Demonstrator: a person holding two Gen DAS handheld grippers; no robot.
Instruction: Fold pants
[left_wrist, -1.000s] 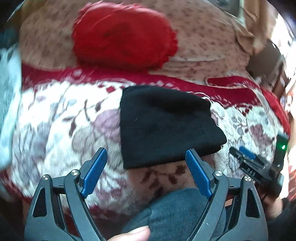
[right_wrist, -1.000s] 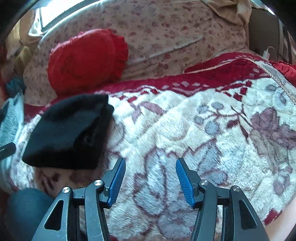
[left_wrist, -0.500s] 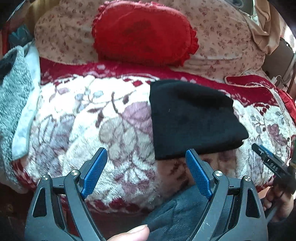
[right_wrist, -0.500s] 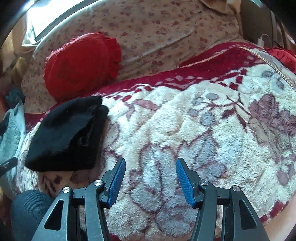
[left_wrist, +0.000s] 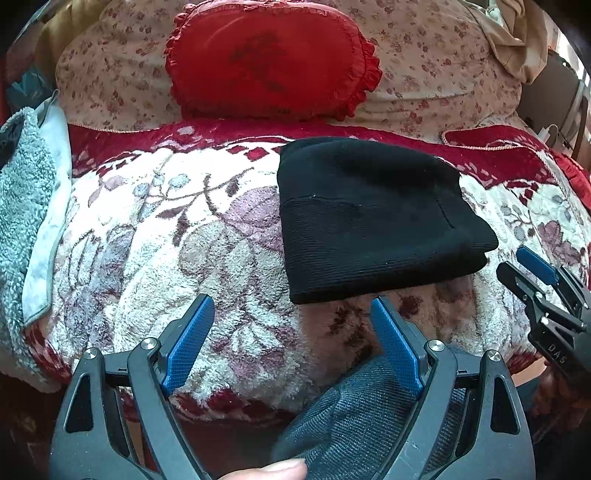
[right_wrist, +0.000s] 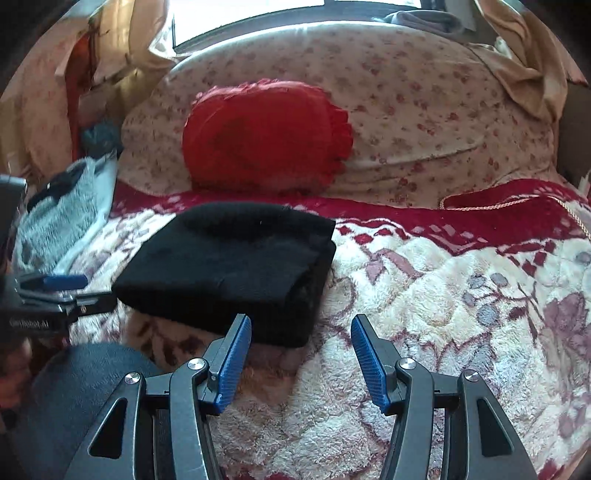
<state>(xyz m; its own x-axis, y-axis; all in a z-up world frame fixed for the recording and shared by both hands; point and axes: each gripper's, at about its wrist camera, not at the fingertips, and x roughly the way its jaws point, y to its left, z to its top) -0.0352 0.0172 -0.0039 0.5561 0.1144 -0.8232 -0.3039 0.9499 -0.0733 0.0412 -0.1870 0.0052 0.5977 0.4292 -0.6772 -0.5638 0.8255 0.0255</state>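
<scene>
one pants (left_wrist: 373, 221), folded, ahead of both grippers; left gripper (left_wrist: 291, 345) and right gripper (right_wrist: 301, 360) wide apart, empty; one red pillow (right_wrist: 266, 136); window in right view only

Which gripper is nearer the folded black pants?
Close call, probably the right gripper: open, at the folded black pants' near right corner. The left gripper, also open, sits just short of their near edge.

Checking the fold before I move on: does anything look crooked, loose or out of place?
Nothing stands out. The black pants lie as a compact folded stack on the floral blanket, edges roughly aligned, no leg trailing. Both tools, left and right, are open and clear of it.
</scene>
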